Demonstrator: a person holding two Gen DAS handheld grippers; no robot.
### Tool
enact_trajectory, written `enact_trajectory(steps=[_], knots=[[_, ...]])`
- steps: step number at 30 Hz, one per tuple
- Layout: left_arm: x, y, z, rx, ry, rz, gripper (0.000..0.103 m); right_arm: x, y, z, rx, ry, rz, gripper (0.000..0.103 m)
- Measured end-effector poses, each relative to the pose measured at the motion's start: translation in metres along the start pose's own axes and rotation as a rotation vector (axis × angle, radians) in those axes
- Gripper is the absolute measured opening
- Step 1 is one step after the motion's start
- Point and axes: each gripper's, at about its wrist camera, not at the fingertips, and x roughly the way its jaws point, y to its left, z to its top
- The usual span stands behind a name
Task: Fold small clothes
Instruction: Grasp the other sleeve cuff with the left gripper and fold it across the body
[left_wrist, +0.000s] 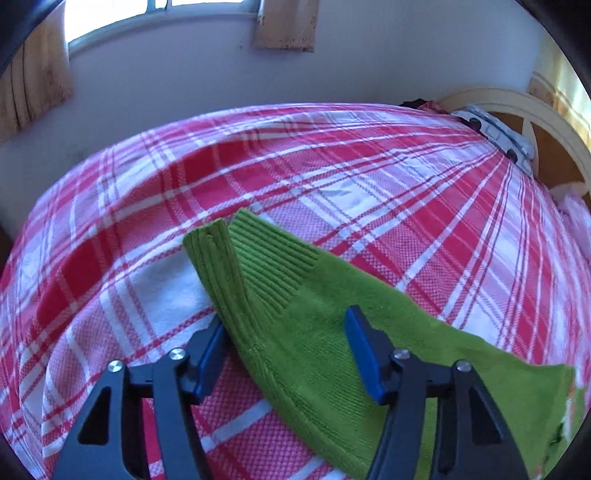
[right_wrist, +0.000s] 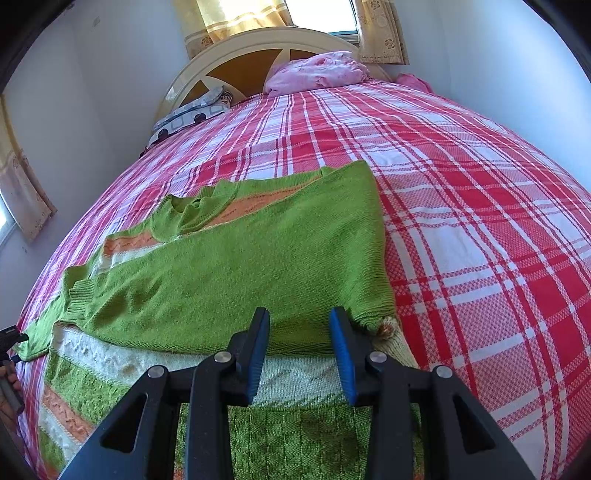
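A green knitted sweater (right_wrist: 240, 266) with orange and white bands lies spread on the red and white checked bedcover (right_wrist: 461, 221), one part folded over its body. In the left wrist view its green sleeve (left_wrist: 295, 332) runs diagonally, ending in a ribbed cuff (left_wrist: 218, 243). My left gripper (left_wrist: 285, 317) stands open astride that sleeve, the left pad at its edge and the right pad over the cloth. My right gripper (right_wrist: 300, 312) hangs over the near edge of the folded green layer, jaws apart, nothing pinched between the pads.
The bed fills both views. At its head stand a cream headboard (right_wrist: 240, 48), a pink pillow (right_wrist: 317, 72) and a grey patterned pillow (right_wrist: 192, 110), the last also visible as the grey pillow (left_wrist: 495, 129). Walls and curtained windows surround the bed.
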Motion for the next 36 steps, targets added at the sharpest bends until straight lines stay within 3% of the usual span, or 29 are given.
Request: enact_trajectory(steps=[2, 5, 9, 10, 16, 20, 24, 29, 36], knots=[[0.001, -0.001, 0.000, 0.010, -0.011, 0.005, 0.063, 0.000, 0.001, 0.000, -0.004, 0.001, -0.003, 0.036], [0.002, -0.002, 0.002, 0.009, -0.016, -0.011, 0.053, 0.001, 0.002, 0.000, -0.011, 0.002, -0.009, 0.037], [0.002, -0.007, 0.003, 0.034, -0.026, -0.033, 0.018, 0.001, 0.004, 0.000, -0.020, 0.002, -0.014, 0.038], [0.001, -0.009, 0.004, 0.041, -0.027, -0.035, 0.015, 0.001, 0.004, 0.000, -0.022, 0.002, -0.015, 0.038], [-0.014, -0.019, 0.002, 0.053, -0.064, -0.033, 0.011, 0.001, 0.004, 0.000, -0.024, 0.002, -0.017, 0.039], [-0.049, -0.044, -0.001, 0.119, -0.162, -0.072, 0.011, 0.001, 0.004, -0.001, -0.024, 0.002, -0.017, 0.039], [-0.097, -0.088, -0.014, 0.218, -0.257, -0.172, 0.011, 0.001, 0.004, -0.001, -0.022, 0.001, -0.015, 0.039], [-0.158, -0.159, -0.060, 0.405, -0.343, -0.326, 0.011, 0.001, 0.004, -0.001, -0.023, 0.001, -0.016, 0.039], [-0.198, -0.248, -0.139, 0.625, -0.328, -0.496, 0.011, 0.000, 0.003, 0.000, -0.020, 0.000, -0.012, 0.039]])
